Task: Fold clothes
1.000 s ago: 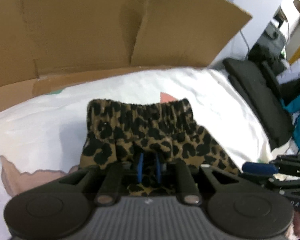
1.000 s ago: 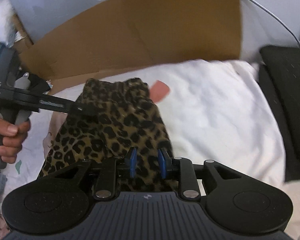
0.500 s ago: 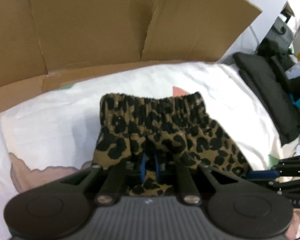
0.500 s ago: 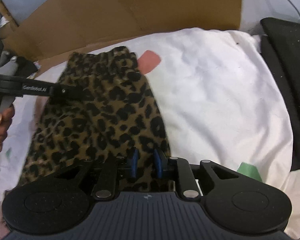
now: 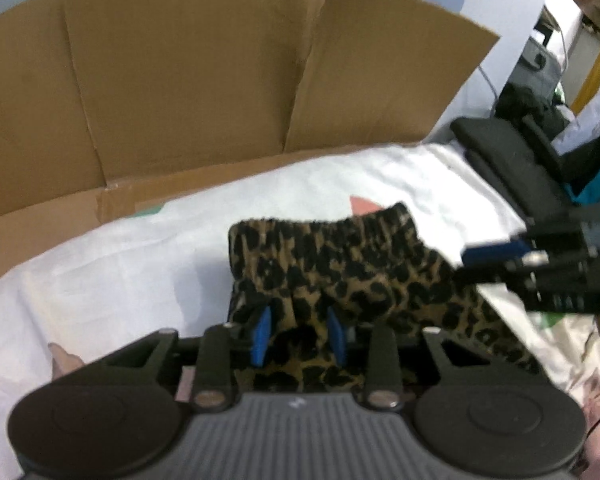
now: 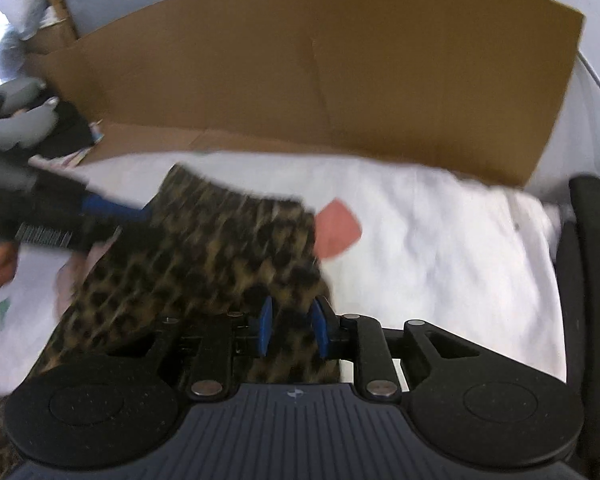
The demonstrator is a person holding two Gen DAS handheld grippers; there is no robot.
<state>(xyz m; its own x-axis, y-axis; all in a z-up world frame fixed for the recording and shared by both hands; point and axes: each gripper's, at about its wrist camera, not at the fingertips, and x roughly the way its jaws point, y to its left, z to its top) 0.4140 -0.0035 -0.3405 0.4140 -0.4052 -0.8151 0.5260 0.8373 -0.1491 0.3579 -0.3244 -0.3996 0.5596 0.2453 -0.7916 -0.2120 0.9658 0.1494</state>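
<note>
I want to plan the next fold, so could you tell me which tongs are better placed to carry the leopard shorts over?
Probably the right tongs: the shorts lie between their opening pads. The left tongs are opening wider, seemingly letting go.

Cluttered room behind a cardboard screen

A creased brown cardboard sheet (image 5: 188, 92) stands along the far edge of a white sheet-covered bed (image 6: 440, 240); a pale blue-white wall (image 5: 500, 4) rises behind, a black cushioned pad (image 5: 512, 160) lies beside the bed, and a yellow post (image 5: 596, 64) stands beyond.
</note>
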